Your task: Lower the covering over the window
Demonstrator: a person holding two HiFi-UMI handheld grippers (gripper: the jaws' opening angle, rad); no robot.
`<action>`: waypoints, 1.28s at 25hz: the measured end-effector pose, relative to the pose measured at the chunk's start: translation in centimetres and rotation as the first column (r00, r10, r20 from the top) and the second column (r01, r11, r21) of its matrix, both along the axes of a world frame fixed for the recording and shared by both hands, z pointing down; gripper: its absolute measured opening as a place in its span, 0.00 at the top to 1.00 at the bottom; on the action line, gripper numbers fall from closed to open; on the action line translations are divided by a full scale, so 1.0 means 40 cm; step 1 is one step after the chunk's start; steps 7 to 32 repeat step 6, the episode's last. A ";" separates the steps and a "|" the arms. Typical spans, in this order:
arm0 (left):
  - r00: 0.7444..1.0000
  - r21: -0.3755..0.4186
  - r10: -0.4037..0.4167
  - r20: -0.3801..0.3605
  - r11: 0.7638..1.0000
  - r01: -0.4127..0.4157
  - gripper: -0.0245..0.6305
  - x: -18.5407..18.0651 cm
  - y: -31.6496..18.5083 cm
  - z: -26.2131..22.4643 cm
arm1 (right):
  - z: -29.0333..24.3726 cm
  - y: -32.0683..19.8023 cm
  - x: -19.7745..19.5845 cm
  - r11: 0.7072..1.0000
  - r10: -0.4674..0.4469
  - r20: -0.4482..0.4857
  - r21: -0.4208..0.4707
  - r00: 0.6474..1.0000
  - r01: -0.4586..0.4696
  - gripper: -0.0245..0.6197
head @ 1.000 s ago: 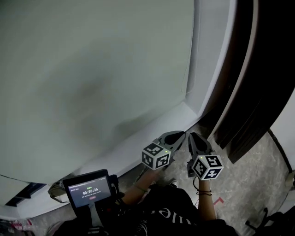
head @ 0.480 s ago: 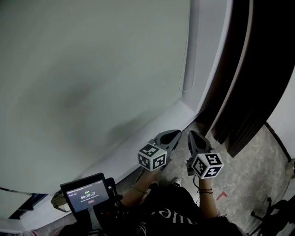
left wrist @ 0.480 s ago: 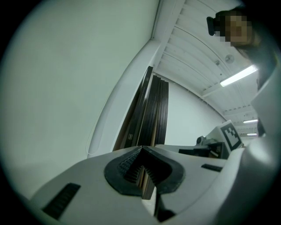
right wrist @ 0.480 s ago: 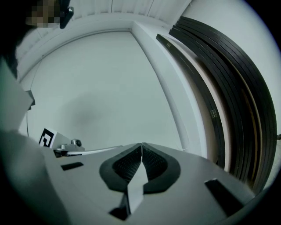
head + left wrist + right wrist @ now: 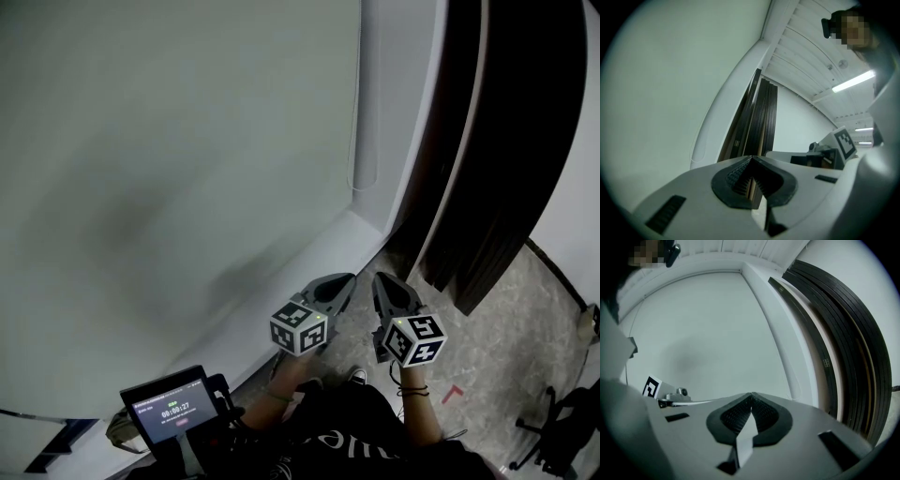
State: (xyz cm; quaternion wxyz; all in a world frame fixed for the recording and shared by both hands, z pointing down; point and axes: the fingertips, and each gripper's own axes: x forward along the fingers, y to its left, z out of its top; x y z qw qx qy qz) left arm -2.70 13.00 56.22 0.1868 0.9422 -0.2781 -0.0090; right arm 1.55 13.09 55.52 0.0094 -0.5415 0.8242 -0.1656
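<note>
Pale grey-green roller blind [image 5: 169, 141] fills nearly all of what you face, and as far as the head view shows it hangs down to the white sill [image 5: 328, 246]. By that reading the covering is already lowered, or close to it; the far lower left corner is too unclear to say for certain. Its thin cord loop [image 5: 356, 112] hangs at the blind's right edge, against the white frame, with dark slatted panels [image 5: 506, 141] just beyond.

Your left gripper [image 5: 343, 283] and right gripper [image 5: 382, 283] sit side by side below the sill, near each other and well under the bottom of the loop. Each one's own view shows its ribbed pads pressed tip to tip with nothing between them, so neither holds the cord. Held like that, both hands look parked, not working: closed, empty, clear of blind and cord.

If the blind needs more travel, the cord is what you would have to reach up for, and you would have to spread a pair of jaws first. The small timer screen [image 5: 173, 408] sits at your lower left.
</note>
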 end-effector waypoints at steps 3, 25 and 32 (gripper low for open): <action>1.000 0.000 0.004 -0.001 1.000 -0.004 0.96 -0.008 0.003 -0.008 | -0.007 0.000 -0.007 1.000 0.002 -0.002 -0.002 1.000 -0.002 0.95; 1.000 0.003 0.012 0.001 1.000 -0.012 0.96 -0.010 0.015 -0.004 | -0.001 0.011 -0.014 1.000 0.001 -0.007 -0.004 1.000 -0.001 0.95; 1.000 0.003 0.012 0.001 1.000 -0.012 0.96 -0.010 0.015 -0.004 | -0.001 0.011 -0.014 1.000 0.001 -0.007 -0.004 1.000 -0.001 0.95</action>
